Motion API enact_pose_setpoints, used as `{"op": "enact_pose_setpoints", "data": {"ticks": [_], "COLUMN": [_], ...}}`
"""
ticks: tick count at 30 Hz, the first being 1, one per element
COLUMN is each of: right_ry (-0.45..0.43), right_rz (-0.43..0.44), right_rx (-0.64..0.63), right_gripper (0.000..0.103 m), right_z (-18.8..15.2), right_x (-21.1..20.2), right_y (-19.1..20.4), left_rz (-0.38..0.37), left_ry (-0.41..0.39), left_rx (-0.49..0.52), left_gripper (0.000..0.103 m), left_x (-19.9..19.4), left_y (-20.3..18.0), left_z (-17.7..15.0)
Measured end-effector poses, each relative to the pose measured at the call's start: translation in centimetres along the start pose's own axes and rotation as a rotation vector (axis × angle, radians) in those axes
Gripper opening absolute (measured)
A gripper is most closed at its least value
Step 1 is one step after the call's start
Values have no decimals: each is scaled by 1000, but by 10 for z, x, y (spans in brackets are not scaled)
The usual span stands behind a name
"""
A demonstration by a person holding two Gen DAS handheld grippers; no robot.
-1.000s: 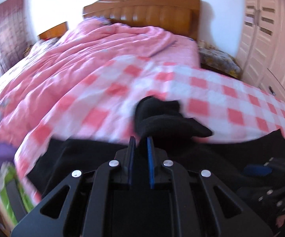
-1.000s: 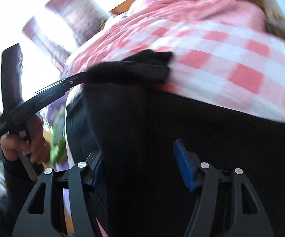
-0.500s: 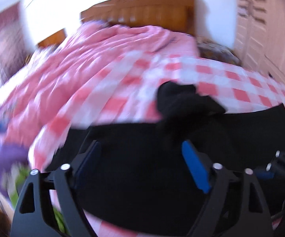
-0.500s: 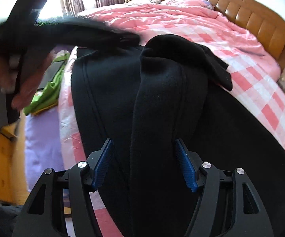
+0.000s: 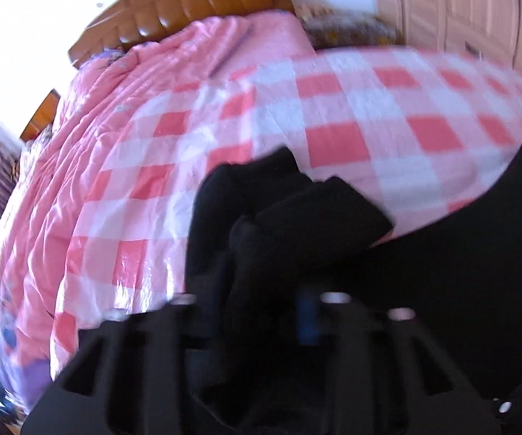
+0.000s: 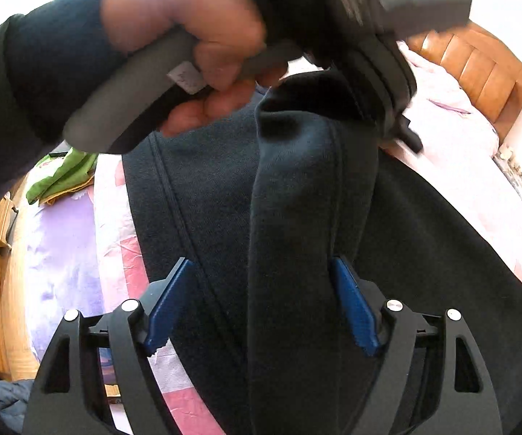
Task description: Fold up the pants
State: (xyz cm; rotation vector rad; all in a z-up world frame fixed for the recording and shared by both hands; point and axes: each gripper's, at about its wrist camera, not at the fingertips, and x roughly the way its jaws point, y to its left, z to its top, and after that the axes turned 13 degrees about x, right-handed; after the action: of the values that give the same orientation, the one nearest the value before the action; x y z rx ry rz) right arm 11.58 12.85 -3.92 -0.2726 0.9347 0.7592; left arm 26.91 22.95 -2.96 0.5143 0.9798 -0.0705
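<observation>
Though blurred — white tag [image 6: 185, 78], unreadable

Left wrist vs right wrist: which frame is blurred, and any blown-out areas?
Left wrist view: motion-smeared throughout, the pants and checked sheet soft, the wall at upper left blown out. Right wrist view: pants sharp, only the hand blurred, upper right washed out.

Black pants [image 6: 297, 217] lie on a pink-and-white checked sheet [image 5: 333, 108], beside a plain pink quilt [image 5: 188, 54], orange-brown headboard [image 5: 195, 3] and green cloth [image 6: 69, 174].
</observation>
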Motion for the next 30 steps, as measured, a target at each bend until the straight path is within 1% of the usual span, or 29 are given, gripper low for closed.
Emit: {"op": "enact_pose_setpoints", "data": {"ticks": [1,3,7,9,12,13,15,18,20,21,23,25,28,29,30], "right_ry": [0,0,-4,-9,-13,-11,-3,-4,-8,-8,-6,-4,-4,-5,-5], "right_rz": [0,-1,5,10,21,19,27,69,72,68,59,54,55,54,56], "right_rx": [-1,-3,3,1,-9,-13,-18,-5,15,23,35,48,65,67,69], "right_gripper": [78,78,78,78,80,83,83,83,83,83,83,83,83,83,83], "right_z": [0,-1,-1,-1,-2,-3,-5,-8,-8,-9,-9,-8,-7,-6,-6], "right_x": [0,-1,-3,-6,-8,-9,-9,-12,-14,-14,-14,-15,-15,-15,-15], "right_y": [0,0,1,4,9,11,15,16,14,13,9,5,1,2,2], "left_rz": [22,25,44,53,41,31,8,-34,-71,-101,-136,-148,-182,-198,-233], "left_ry": [-34,-91,-215,-238,-234,-229,-212,-160,-126,-116,-106,-95,-115,-121,-138], "left_rx": [-35,-98,-251,-298,-382,-404,-450,-512,-569,-607,-651,-689,-737,-751,-776], "left_gripper": [20,19,19,19,19,19,19,19,19,19,19,23,26,31,38], "left_x": [-9,-27,-76,-93,-113,-114,-114,-98,-80,-70,-58,-48,-44,-44,-44], "left_y": [6,18,55,70,97,102,112,119,120,121,120,119,122,124,127], "left_z": [-4,-12,-43,-62,-104,-115,-142,-181,-204,-216,-229,-240,-250,-252,-255]}}
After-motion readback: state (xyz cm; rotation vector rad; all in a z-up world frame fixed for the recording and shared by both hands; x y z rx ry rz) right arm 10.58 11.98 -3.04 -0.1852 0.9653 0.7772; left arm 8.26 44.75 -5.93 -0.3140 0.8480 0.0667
